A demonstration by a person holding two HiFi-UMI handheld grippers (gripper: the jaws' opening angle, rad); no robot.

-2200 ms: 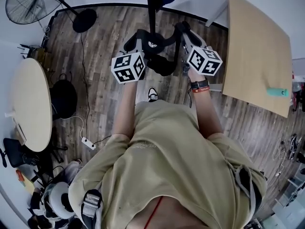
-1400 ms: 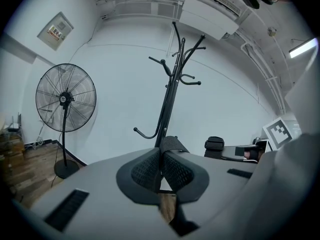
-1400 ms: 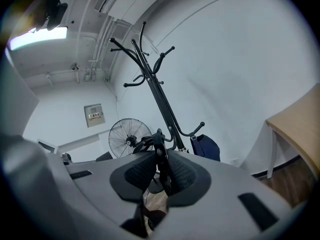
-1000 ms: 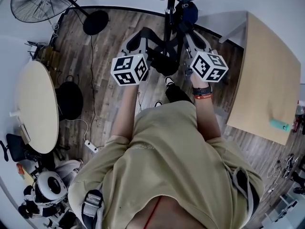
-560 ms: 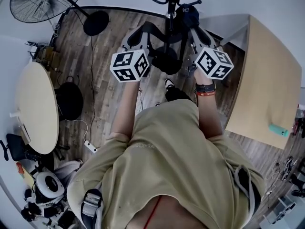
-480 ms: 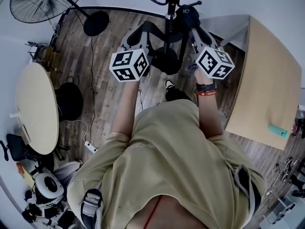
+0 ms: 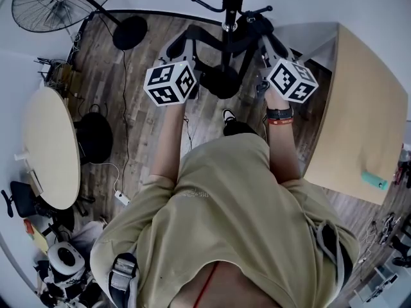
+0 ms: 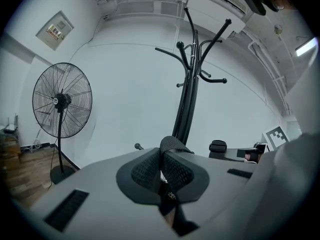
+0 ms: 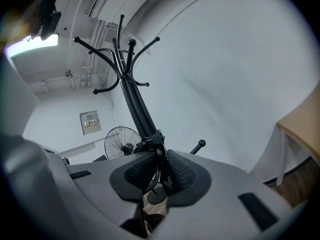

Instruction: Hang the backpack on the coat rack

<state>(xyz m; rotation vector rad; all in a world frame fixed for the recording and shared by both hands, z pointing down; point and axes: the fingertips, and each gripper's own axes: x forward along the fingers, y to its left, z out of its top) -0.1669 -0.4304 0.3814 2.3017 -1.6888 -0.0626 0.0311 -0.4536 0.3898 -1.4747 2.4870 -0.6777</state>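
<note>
A black backpack [image 7: 220,82] hangs between my two grippers, low in front of the black coat rack [image 7: 229,5]. My left gripper [image 7: 183,45] is shut on a black webbing strap [image 8: 169,146] of the backpack. My right gripper [image 7: 261,32] is shut on another strap with a buckle [image 9: 157,149]. The left gripper view has the coat rack [image 8: 189,94] straight ahead, its hooks above the jaws. It rises just left of centre as the coat rack [image 9: 131,89] in the right gripper view. From both gripper views the backpack's body is hidden.
A standing fan [image 7: 54,2] is to the left of the rack. A round table [image 7: 42,143] and a black bag [image 7: 95,136] on the floor lie at the left, with a power strip [image 7: 119,196] nearby. A wooden table [image 7: 363,101] stands at the right.
Both grippers have carried the backpack forward toward the coat rack, which now stands closer between them. The person has stepped nearer to it.
</note>
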